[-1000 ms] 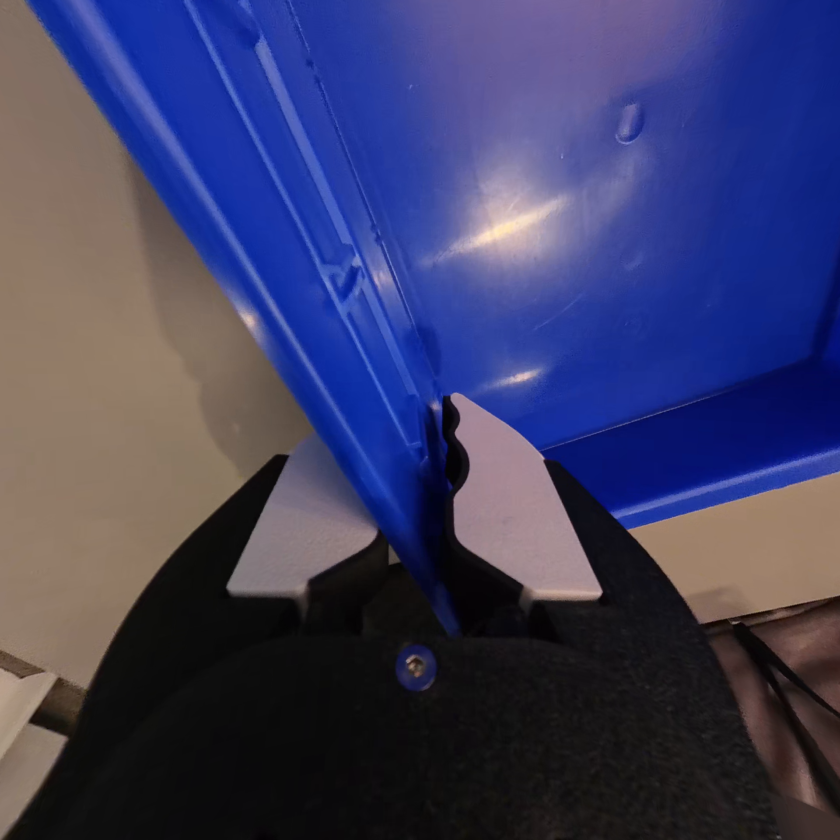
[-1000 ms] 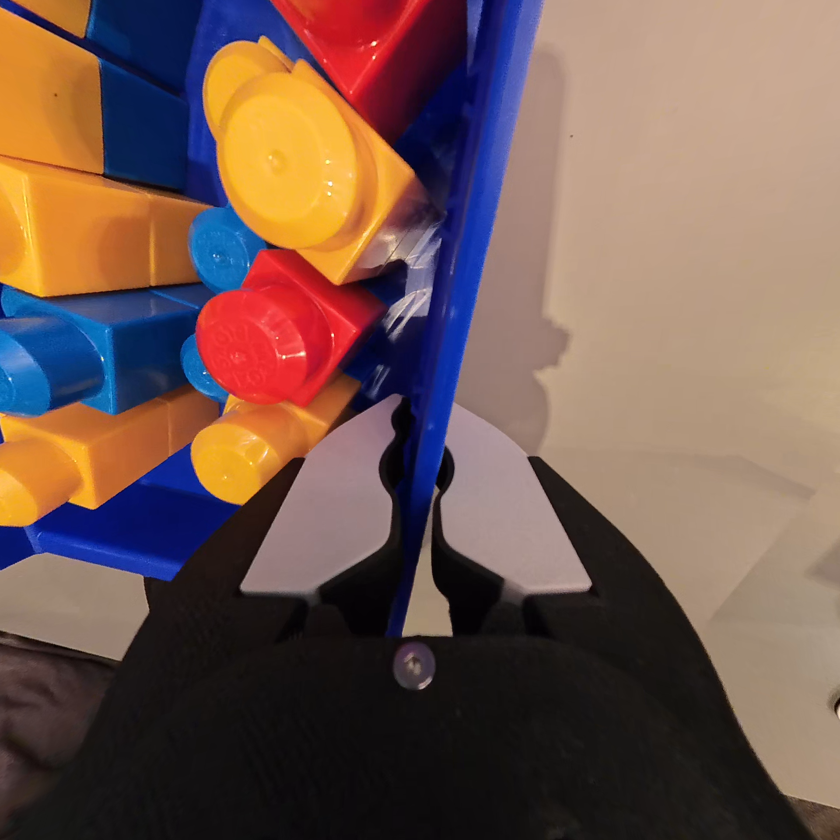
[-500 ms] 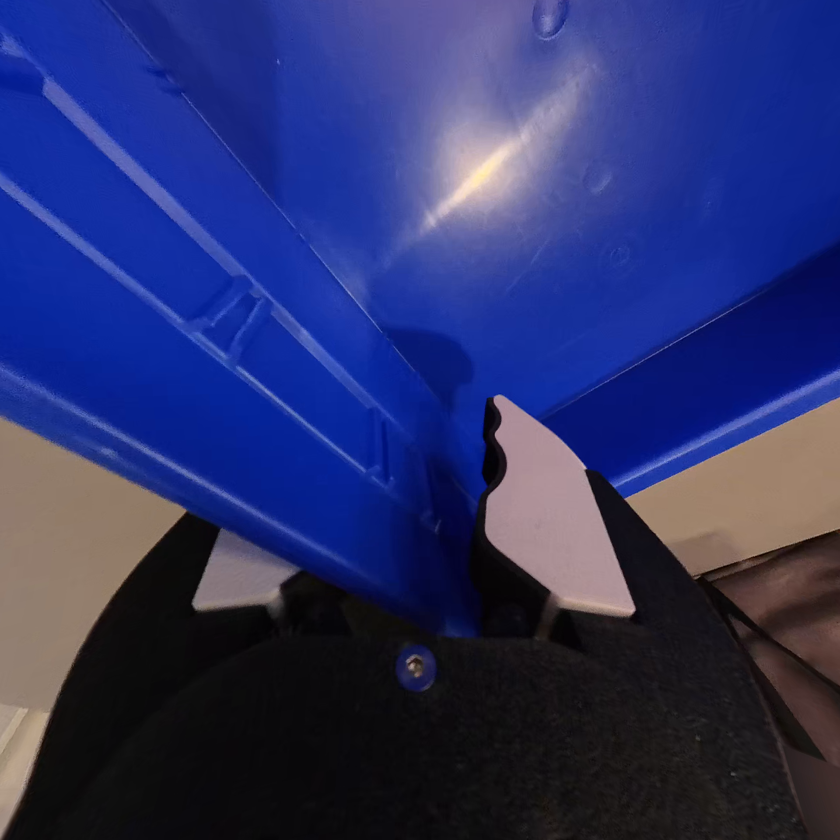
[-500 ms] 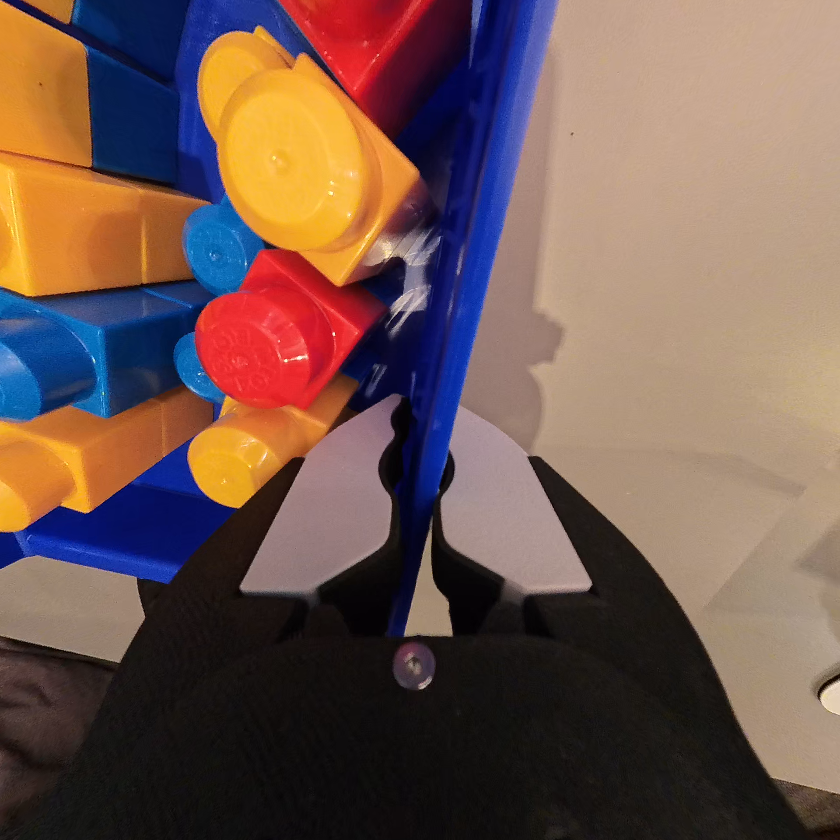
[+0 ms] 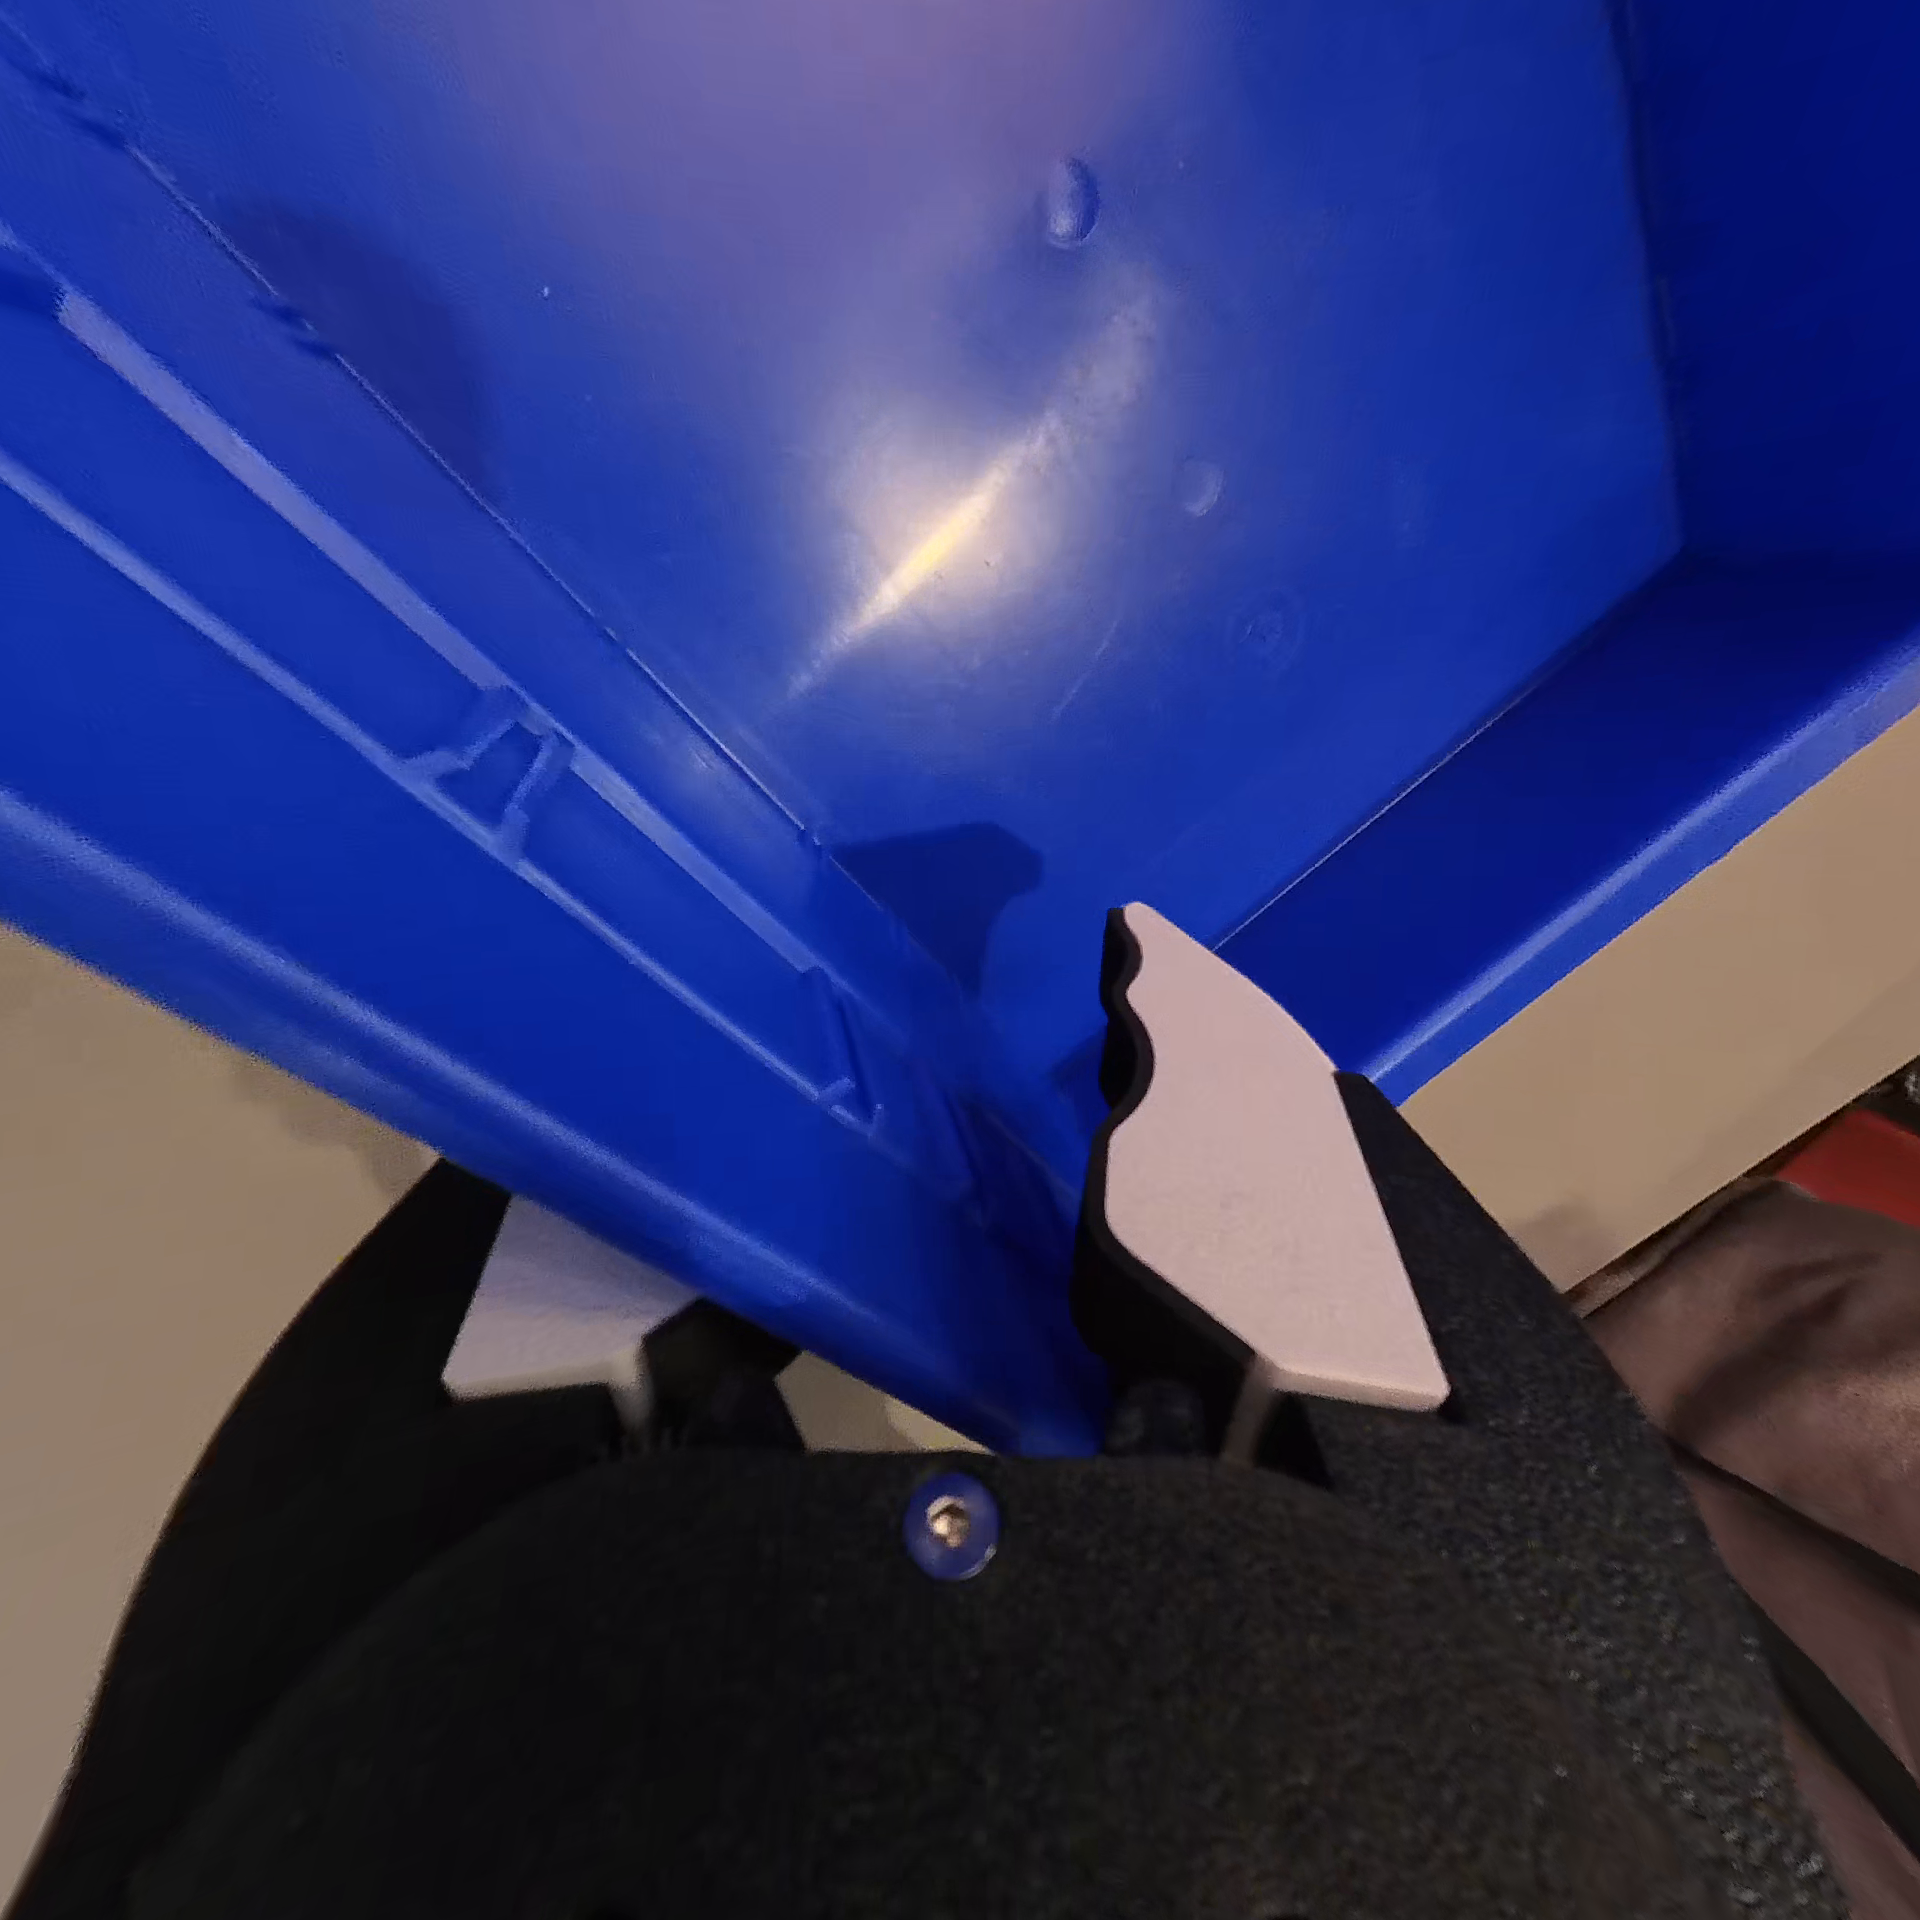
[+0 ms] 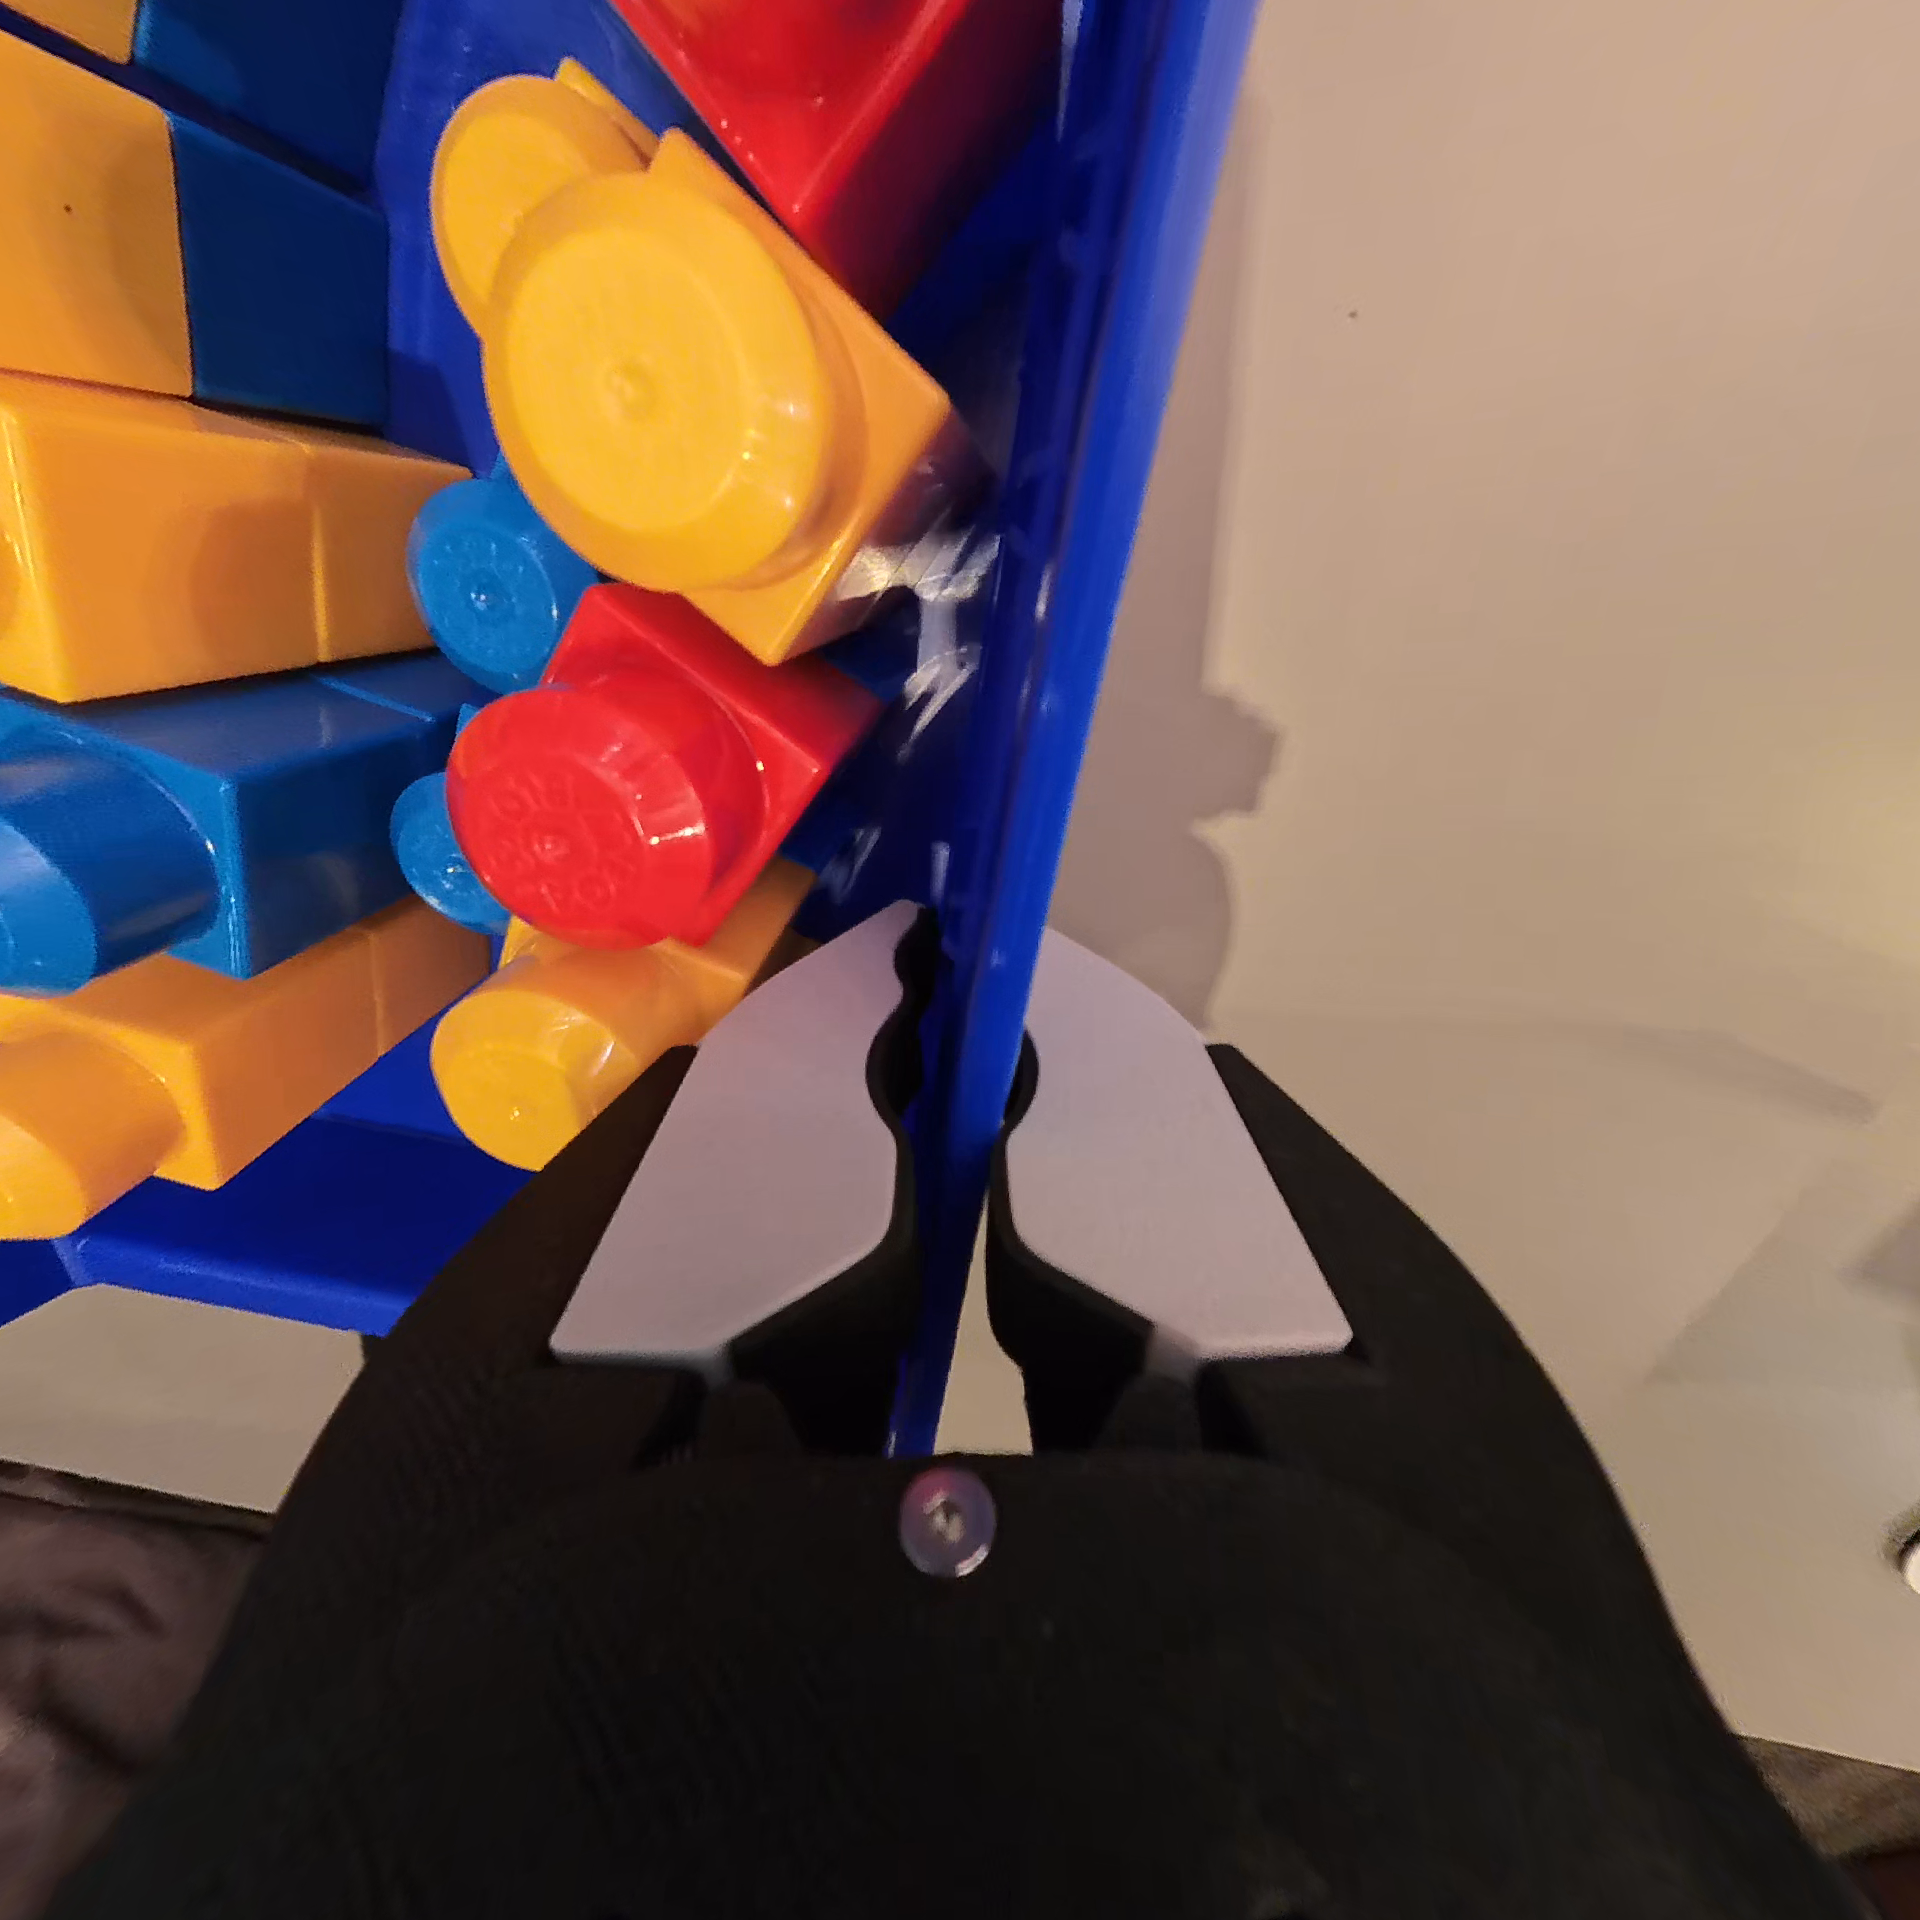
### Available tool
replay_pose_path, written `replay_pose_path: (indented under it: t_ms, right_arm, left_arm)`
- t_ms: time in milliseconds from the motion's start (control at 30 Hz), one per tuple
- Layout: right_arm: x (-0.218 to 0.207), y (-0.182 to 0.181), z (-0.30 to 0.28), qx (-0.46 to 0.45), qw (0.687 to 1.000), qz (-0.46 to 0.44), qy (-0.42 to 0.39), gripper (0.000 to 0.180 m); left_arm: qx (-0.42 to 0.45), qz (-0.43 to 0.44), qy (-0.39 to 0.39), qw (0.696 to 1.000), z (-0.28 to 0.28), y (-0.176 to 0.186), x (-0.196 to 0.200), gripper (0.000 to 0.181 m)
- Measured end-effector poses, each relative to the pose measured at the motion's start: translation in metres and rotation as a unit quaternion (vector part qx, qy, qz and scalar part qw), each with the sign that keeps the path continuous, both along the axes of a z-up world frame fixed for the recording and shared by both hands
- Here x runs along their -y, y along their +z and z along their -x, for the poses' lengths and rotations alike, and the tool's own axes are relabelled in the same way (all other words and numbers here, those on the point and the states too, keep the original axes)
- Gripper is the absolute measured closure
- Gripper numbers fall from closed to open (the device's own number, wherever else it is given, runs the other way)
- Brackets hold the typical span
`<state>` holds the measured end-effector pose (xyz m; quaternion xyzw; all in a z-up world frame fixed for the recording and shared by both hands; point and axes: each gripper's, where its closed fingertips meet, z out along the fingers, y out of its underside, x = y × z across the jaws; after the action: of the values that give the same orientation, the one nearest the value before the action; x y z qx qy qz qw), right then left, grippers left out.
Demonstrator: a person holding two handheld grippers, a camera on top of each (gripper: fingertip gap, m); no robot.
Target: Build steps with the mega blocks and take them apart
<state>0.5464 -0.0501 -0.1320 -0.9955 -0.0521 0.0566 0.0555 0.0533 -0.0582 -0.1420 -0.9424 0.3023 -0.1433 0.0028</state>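
Both my grippers clenched on the walls of the blue bin point(image 5: 935, 416), tipping it.

My left gripper point(image 5: 1049, 1122) pinched one wall between its fingers point(image 5: 1247, 1195), and my right gripper point(image 6: 961, 997) pinched another wall point(image 6: 1039, 623), one finger inside the bin and one outside. I judged I held it by two sides this way to tilt it and spill the blocks onto the counter point(image 6: 1558, 520) for building. The left view showed only bare blue plastic and ribs ahead of my fingers, no blocks at all. The right view showed where they were: yellow blocks point(image 6: 675, 395), a red block point(image 6: 644, 790) and blue blocks point(image 6: 260, 810) piled inside the bin, just left of and beyond my inner finger, pressed toward the gripped wall.
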Motion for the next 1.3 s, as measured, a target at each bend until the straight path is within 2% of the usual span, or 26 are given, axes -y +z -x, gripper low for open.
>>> replay_pose_path:
  t_ms: [333,567,667,800,867,967,1067,1167,1300]
  right_arm:
    - [-0.008,0.000,0.047,0.004,1.000,-0.002,0.023,0.170]
    - [-0.011,-0.006,0.051,-0.017,1.000,0.011,-0.004,0.172]
    - [-0.010,-0.008,0.051,-0.018,1.000,0.026,-0.001,0.173]
    - [-0.012,-0.008,0.047,-0.033,0.999,0.029,0.004,0.174]
    - [-0.010,-0.008,0.040,-0.035,0.999,0.033,0.003,0.174]
    - [-0.002,-0.008,0.027,-0.034,0.999,0.041,-0.007,0.174]
    - [0.008,-0.007,0.014,-0.038,0.998,0.044,-0.025,0.173]
    - [0.019,-0.003,0.002,-0.038,0.998,0.038,-0.038,0.174]
    - [0.031,0.010,-0.012,-0.016,0.998,0.023,-0.054,0.173]
  left_arm:
    - [0.020,-0.020,-0.054,0.998,-0.023,-0.002,0.000,0.122]
    - [0.044,-0.013,-0.063,0.997,-0.043,-0.003,0.007,0.116]
    - [0.042,-0.024,-0.062,0.997,-0.041,0.000,0.004,0.119]
    - [0.081,-0.032,-0.056,0.995,-0.038,0.022,0.004,0.114]
    - [0.116,-0.043,-0.053,0.991,-0.034,0.043,0.004,0.125]
    - [0.170,-0.089,-0.041,0.981,-0.018,0.086,-0.003,0.127]
    - [0.231,-0.192,-0.005,0.954,0.015,0.150,-0.016,0.140]
    - [0.279,-0.360,0.073,0.887,0.068,0.228,-0.030,0.153]
    - [0.295,-0.521,0.144,0.788,0.145,0.298,-0.013,0.162]
